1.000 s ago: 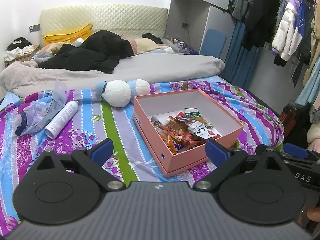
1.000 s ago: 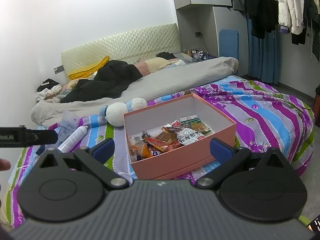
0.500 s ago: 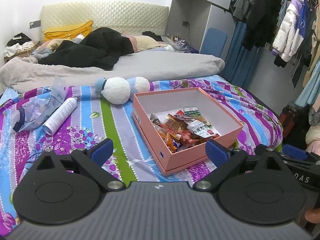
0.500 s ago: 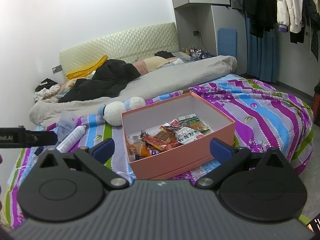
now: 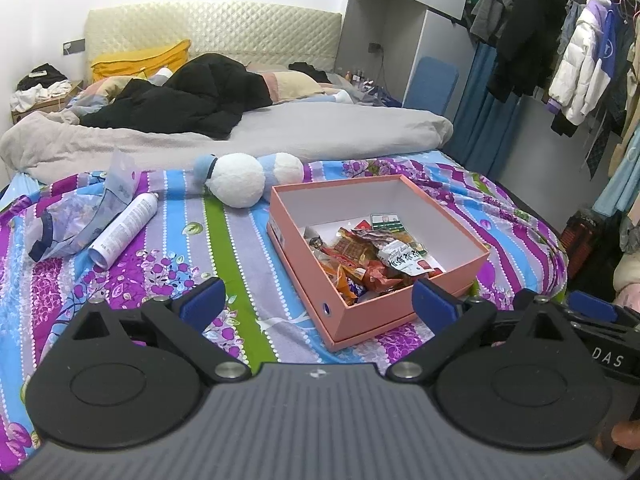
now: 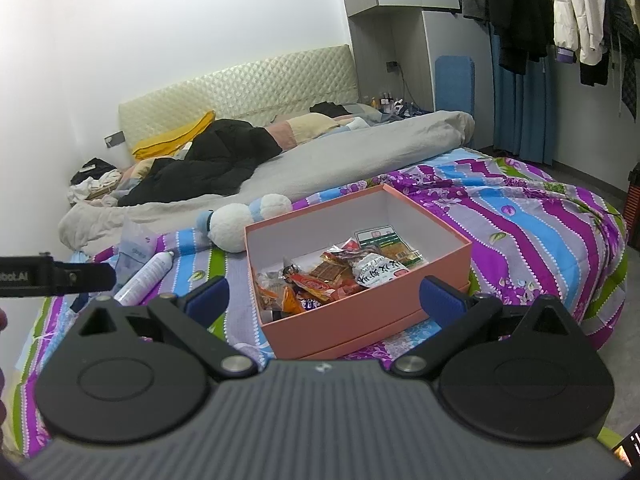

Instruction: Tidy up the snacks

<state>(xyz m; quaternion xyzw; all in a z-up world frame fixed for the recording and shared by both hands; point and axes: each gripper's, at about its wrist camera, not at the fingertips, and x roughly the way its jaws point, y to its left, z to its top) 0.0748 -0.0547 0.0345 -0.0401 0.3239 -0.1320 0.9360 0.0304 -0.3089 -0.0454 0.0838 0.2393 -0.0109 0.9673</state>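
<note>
I'm at the foot of a bed (image 5: pixel 168 256) with a striped, flowered cover. My left gripper (image 5: pixel 318 300) and right gripper (image 6: pixel 325 294) are both spread wide, holding nothing, short of the pink box (image 6: pixel 360 320) on the cover. The soft cover could let the box tip or slide if I press its wall, and the slick wrappers may slip. The snacks (image 5: pixel 372 256) lie heaped inside, toward its near end; the far end is bare.
</note>
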